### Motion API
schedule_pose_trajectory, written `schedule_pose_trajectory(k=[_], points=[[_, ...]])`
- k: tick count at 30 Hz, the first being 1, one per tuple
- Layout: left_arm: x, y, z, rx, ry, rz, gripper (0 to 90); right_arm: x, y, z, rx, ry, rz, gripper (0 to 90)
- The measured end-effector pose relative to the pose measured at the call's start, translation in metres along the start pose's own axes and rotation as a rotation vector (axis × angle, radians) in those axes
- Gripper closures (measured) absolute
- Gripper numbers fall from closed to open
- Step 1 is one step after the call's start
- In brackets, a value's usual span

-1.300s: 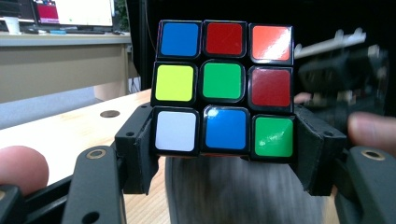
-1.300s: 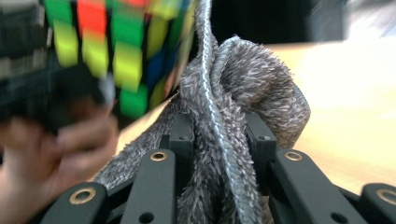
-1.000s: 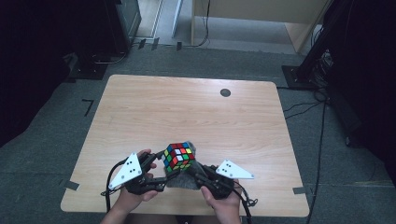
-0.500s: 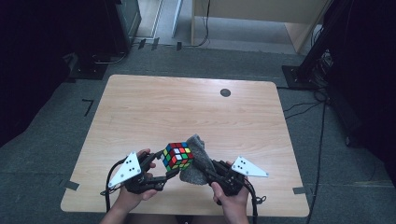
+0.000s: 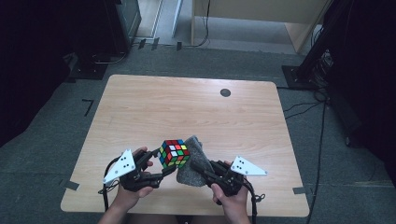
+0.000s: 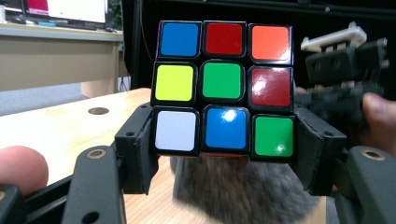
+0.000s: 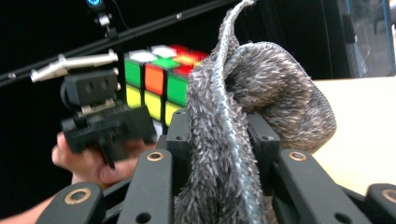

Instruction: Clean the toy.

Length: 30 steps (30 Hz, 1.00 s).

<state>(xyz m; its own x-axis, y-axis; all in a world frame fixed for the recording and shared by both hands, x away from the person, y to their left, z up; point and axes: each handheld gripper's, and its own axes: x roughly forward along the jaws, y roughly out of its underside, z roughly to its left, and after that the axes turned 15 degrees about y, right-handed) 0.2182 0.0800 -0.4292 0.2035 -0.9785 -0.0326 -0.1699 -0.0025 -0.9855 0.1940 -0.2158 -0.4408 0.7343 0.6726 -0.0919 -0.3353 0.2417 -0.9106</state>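
Mostly the grey cloth (image 7: 243, 140) (bunched) hides the cube (image 7: 154, 79).

Cloth (image 7: 243, 121) covers the cube's (image 7: 156, 77) right part in right gripper view; its lower end is cut off at btm edge. Left gripper view: jaws hide cube's (image 6: 224, 88) lower side edges.
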Motion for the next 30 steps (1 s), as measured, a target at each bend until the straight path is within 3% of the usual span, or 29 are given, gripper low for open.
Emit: schedule_pose_trajectory(k=[3,6,8,10,14,18,20,23,24,27,30], points=[[0.000,0.000,0.001,-0.009,0.005,-0.005,34.7,0.004,0.007,0.003,-0.019,-0.022,0.034,67.3],[-0.003,-0.001,0.002,-0.015,0.007,-0.026,34.7,0.012,0.015,0.004,-0.035,-0.044,0.113,67.7],[-0.004,-0.001,0.003,-0.020,0.004,-0.034,34.7,0.014,0.017,0.006,-0.063,-0.024,0.140,68.3],[-0.004,0.000,0.003,-0.022,0.005,-0.031,34.7,0.012,0.013,0.007,-0.079,-0.005,0.114,68.6],[0.001,0.002,0.002,-0.008,-0.001,0.001,34.7,0.003,0.004,0.002,-0.032,0.015,0.030,68.5],[-0.001,0.001,0.002,-0.013,-0.005,-0.009,34.7,0.009,0.011,0.004,-0.034,-0.014,0.094,68.2],[-0.003,0.000,0.003,-0.011,-0.014,-0.014,34.7,0.013,0.015,0.006,-0.064,-0.015,0.136,69.0],[-0.002,0.002,0.003,0.015,-0.031,0.013,34.7,0.006,0.007,0.003,-0.062,0.026,0.065,69.3],[0.000,0.005,0.003,0.042,-0.051,0.053,34.7,0.002,0.003,0.002,-0.049,0.049,0.037,69.4],[0.009,0.014,0.002,0.057,-0.051,0.107,34.7,-0.013,-0.013,-0.001,-0.048,0.131,-0.061,69.0],[0.022,0.020,-0.007,0.156,-0.069,0.211,34.7,-0.018,-0.020,0.003,-0.062,0.137,-0.091,68.8]])
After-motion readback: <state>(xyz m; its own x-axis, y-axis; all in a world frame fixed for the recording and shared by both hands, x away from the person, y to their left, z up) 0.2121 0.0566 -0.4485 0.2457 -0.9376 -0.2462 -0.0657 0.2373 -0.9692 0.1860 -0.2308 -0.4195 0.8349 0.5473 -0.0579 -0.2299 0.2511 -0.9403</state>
